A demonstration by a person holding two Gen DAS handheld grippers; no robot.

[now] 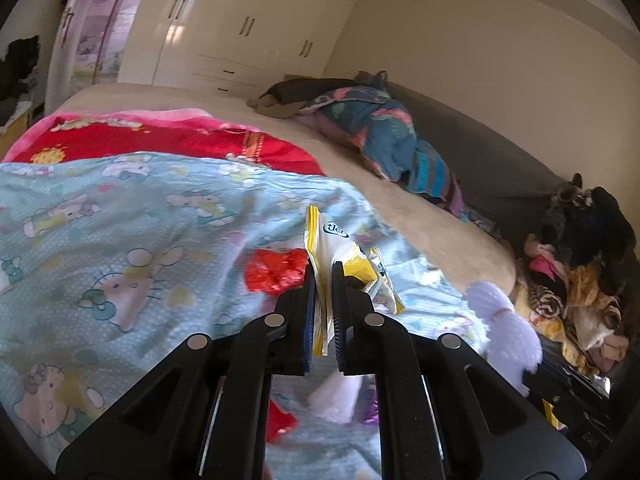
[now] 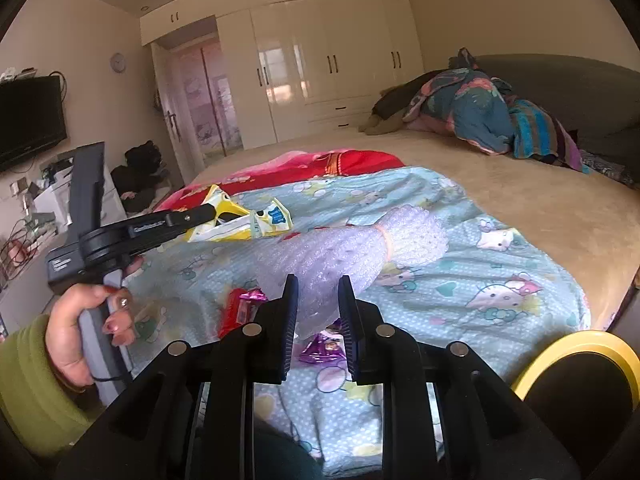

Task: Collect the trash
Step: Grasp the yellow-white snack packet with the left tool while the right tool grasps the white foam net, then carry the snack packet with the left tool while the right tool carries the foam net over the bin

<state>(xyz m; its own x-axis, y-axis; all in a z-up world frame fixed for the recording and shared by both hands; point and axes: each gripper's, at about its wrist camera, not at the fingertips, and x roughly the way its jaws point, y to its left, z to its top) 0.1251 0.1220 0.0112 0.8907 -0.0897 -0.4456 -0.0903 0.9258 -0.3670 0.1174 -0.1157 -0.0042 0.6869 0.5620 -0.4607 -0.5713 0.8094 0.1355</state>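
Observation:
My left gripper (image 1: 323, 270) is shut on a yellow and white snack wrapper (image 1: 340, 252) and holds it above the blue cartoon blanket (image 1: 120, 216). The same gripper and wrapper (image 2: 240, 220) show at the left of the right wrist view. My right gripper (image 2: 318, 284) is shut on a white bubble-wrap bundle (image 2: 348, 252) tied with a band, lifted over the blanket. A red wrapper (image 2: 236, 312) and a purple foil wrapper (image 2: 322, 350) lie on the blanket below it. The red wrapper (image 1: 276, 270) also lies just left of my left fingers.
A yellow-rimmed bin (image 2: 576, 368) stands at the lower right by the bed edge. A heap of bedding (image 2: 480, 116) lies by the headboard. A red blanket (image 2: 320, 164) lies beyond the blue one. Clothes (image 1: 580, 280) pile up beside the bed. Wardrobes (image 2: 320, 60) line the far wall.

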